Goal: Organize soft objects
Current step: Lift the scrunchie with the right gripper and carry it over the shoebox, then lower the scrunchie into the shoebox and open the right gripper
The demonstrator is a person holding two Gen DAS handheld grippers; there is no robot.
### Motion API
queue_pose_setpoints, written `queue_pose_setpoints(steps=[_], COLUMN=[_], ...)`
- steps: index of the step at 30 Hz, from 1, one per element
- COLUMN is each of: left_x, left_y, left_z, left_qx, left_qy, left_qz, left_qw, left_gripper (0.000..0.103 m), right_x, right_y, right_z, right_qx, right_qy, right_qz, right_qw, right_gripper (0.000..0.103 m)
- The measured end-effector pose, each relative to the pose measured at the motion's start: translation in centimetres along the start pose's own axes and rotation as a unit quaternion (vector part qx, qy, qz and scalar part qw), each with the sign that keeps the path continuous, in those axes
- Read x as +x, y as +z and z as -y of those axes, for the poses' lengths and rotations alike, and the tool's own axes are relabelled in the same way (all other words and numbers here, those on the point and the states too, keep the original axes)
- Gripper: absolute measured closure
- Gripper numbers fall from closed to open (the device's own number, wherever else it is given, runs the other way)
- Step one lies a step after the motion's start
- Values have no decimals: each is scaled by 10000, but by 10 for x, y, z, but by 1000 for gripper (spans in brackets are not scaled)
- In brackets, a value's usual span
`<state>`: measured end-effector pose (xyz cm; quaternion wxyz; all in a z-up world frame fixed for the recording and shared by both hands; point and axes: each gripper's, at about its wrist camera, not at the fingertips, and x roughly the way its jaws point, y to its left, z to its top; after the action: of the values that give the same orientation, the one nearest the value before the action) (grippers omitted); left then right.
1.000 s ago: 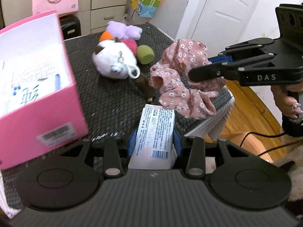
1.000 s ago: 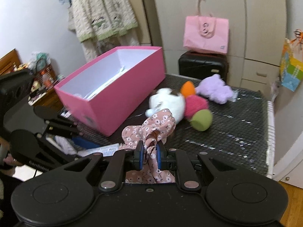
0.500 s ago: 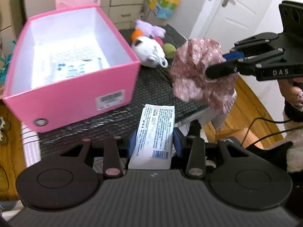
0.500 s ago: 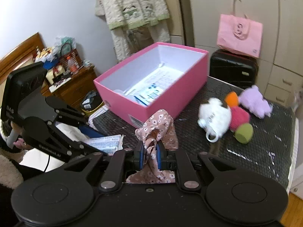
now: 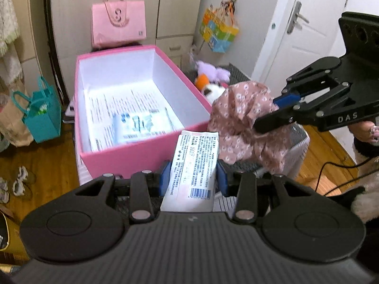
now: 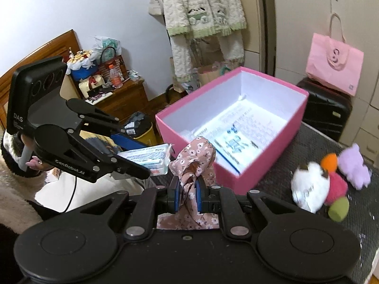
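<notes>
Here, a white pack (image 5: 192, 165) is pinched tight by the left gripper (image 5: 193, 177), just before the pink box (image 5: 132, 158). A flowery cloth (image 6: 189, 179) is squeezed in the closed right gripper (image 6: 187, 195), beside the box.

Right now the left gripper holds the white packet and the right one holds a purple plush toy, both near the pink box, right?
Not quite. The right gripper holds the pink flowery cloth, shown in the right wrist view. The purple plush toy lies on the table.
</notes>
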<state>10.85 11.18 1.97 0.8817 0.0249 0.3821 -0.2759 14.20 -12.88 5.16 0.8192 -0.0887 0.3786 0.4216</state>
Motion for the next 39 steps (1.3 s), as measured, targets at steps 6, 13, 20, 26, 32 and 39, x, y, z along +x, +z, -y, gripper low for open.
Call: queue_pose_setpoints(steps=[6,13,20,26,32,39], left_x=[4,17,55,96,142,171], left_y=[18,51,86,111,137,144], left_z=[-20,-48,-80,-95,-106,-117], left_qx=[-72,-183,-432,-543,-620,-691], left_qy=[-26,55,471,844,1314,1553], left_qz=[170,440,535,409,87,-130], left_qw=[9998,9988,9965,9941,9893,9854], left_gripper=[64,64,64,64,64,64], right_x=[8,23,56,93,135,164], right_y=[27,56,90,113,116,122], right_z=[2,17,49,81,110,129], right_qx=[-130,-299,-360,-443,-405,-420], right_qy=[81,58,-460,-735,-1094,-1169], right_qz=[101,412,439,205,-52,-273], right_qw=[9998,9987,9973,9961,9932,9919], right_gripper=[87,87,87,87,87,87])
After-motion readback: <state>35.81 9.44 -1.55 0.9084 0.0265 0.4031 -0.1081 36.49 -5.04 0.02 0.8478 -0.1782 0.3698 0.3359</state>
